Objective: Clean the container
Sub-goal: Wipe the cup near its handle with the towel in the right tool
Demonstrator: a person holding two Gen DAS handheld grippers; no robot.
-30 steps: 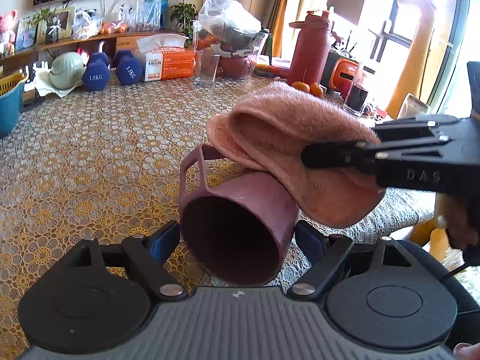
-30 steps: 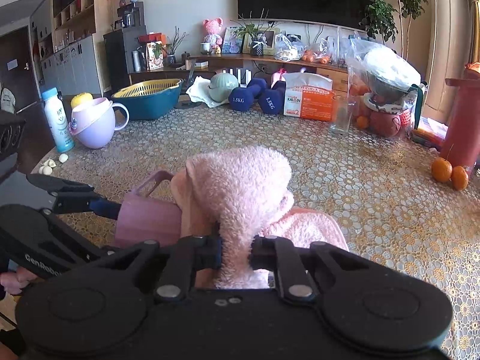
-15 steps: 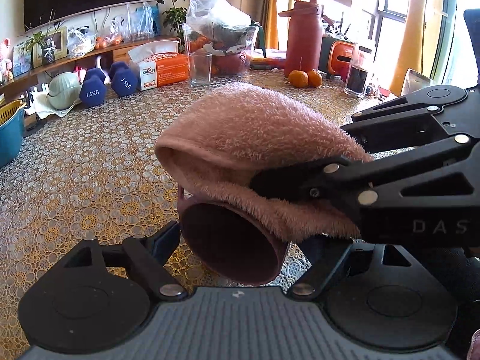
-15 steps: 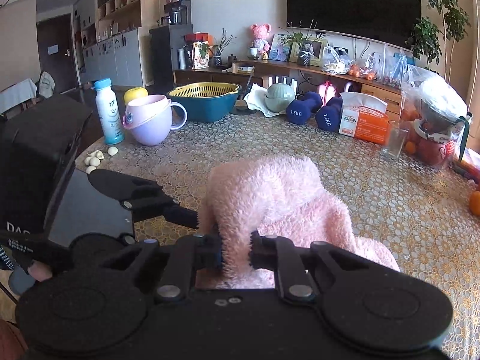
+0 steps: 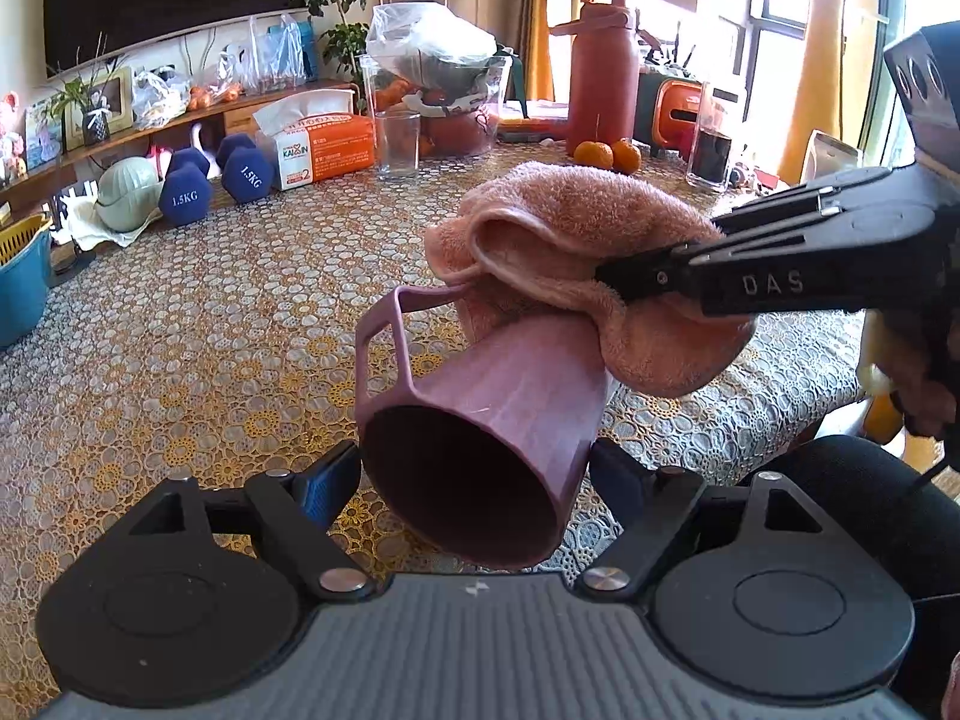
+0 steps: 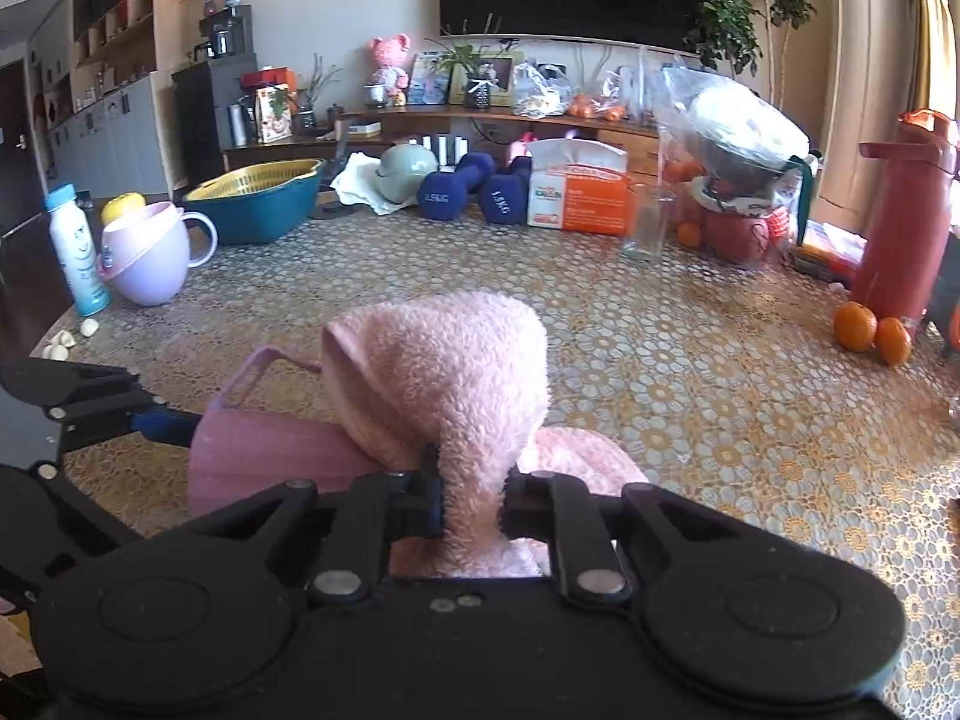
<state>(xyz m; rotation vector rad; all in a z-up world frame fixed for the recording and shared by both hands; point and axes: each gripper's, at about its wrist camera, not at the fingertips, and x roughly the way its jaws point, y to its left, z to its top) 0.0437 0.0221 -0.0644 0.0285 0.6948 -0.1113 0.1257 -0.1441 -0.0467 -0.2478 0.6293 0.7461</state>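
A mauve plastic cup (image 5: 480, 420) with a square handle lies tipped on its side in the air, its mouth facing the left wrist camera. My left gripper (image 5: 474, 480) is shut on the cup near its rim. A pink fluffy towel (image 5: 570, 258) drapes over the cup's far end, pinched by my right gripper (image 5: 624, 276), which reaches in from the right. In the right wrist view the right gripper (image 6: 471, 498) is shut on the towel (image 6: 444, 372), with the cup (image 6: 270, 456) to its left and the left gripper's fingers (image 6: 162, 423) on it.
Below is a table with a gold lace cloth (image 5: 210, 330). At its far side stand blue dumbbells (image 5: 240, 174), an orange tissue box (image 5: 324, 147), a clear glass (image 5: 396, 144), a red bottle (image 5: 600, 96) with two oranges (image 5: 606, 155). A lilac jug (image 6: 147, 252) and teal basket (image 6: 258, 204) sit left.
The towel and right gripper have slid from over the cup's mouth side back toward its far end, and the cup's handle and side show again.
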